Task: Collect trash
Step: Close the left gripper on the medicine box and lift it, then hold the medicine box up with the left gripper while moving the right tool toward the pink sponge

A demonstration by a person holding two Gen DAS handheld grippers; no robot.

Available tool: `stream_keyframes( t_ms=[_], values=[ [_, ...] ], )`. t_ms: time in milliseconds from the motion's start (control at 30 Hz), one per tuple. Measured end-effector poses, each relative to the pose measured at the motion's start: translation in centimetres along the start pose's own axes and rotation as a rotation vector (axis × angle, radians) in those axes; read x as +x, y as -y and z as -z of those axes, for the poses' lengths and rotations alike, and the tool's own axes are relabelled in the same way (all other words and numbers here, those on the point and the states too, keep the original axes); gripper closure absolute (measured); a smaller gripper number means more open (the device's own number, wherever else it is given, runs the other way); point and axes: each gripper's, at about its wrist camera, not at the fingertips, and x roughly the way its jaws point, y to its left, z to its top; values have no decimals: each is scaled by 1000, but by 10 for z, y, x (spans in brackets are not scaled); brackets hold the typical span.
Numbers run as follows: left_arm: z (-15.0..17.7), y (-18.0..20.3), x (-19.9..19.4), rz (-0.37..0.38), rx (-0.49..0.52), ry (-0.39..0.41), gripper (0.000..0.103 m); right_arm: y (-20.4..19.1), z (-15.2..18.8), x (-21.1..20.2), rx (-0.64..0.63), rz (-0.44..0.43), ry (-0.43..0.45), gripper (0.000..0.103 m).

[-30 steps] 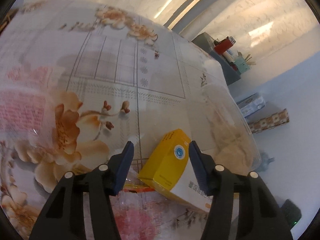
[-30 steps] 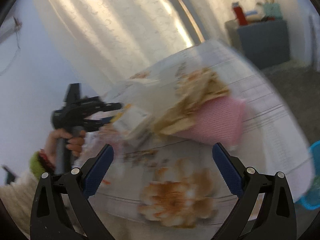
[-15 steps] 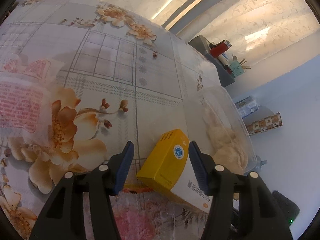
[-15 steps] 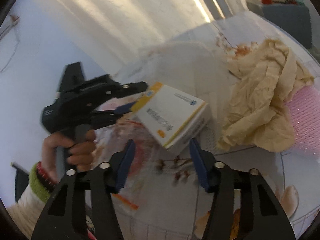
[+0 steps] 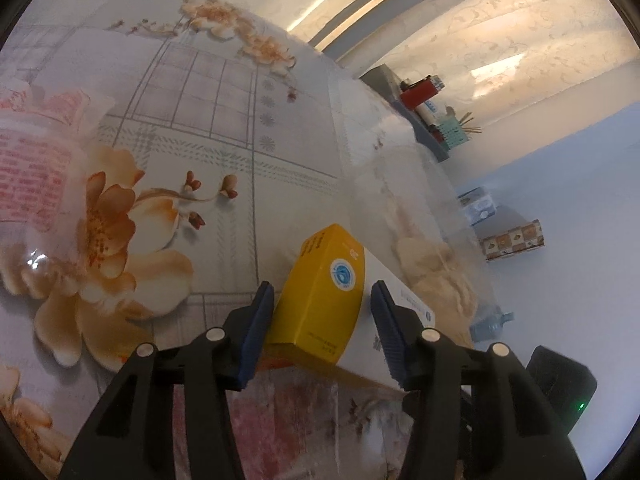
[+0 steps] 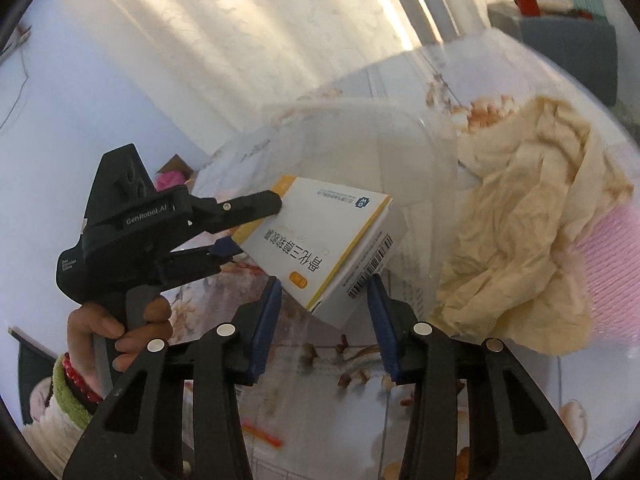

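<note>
The box (image 6: 324, 240) is a flat cardboard carton, white on its broad face with a yellow end and yellow edging, a barcode on one narrow side. It sits at the middle of the right wrist view, tilted and held off the tabletop (image 5: 224, 128). The left gripper (image 6: 256, 224), black plastic with blue pads, is clamped on the yellow end from the left of the frame, a hand (image 6: 120, 332) wrapped round its handle at lower left. In the left wrist view that gripper (image 5: 320, 324) shows the yellow end of the box (image 5: 324, 296) squeezed between its pads at lower centre. The right gripper (image 6: 326, 320) has its fingers apart on either side of the box's barcode corner; whether the pads touch it I cannot tell. Right of the box lies crumpled beige paper (image 6: 520, 240), creased and soft, over a ribbed pink mat (image 6: 612, 256). Behind it lies clear filmy plastic (image 6: 360, 140). The tabletop wears a glossy floral cloth.
</note>
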Motion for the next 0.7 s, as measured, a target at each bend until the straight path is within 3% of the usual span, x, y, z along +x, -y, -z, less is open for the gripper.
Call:
stream_keyframes(
  t_ms=[367,600,700],
  values=[
    [49,17,-81,14,37,125,55,-43,2,-42,-166,-89,7,64],
    [120,5,-134,6,3,208,55,-59,2,-32,-341,-155,-79,65],
    [153,-2,-137,34,-33,183,55,-58,4,-18,-355,-151,-112,60]
  ],
)
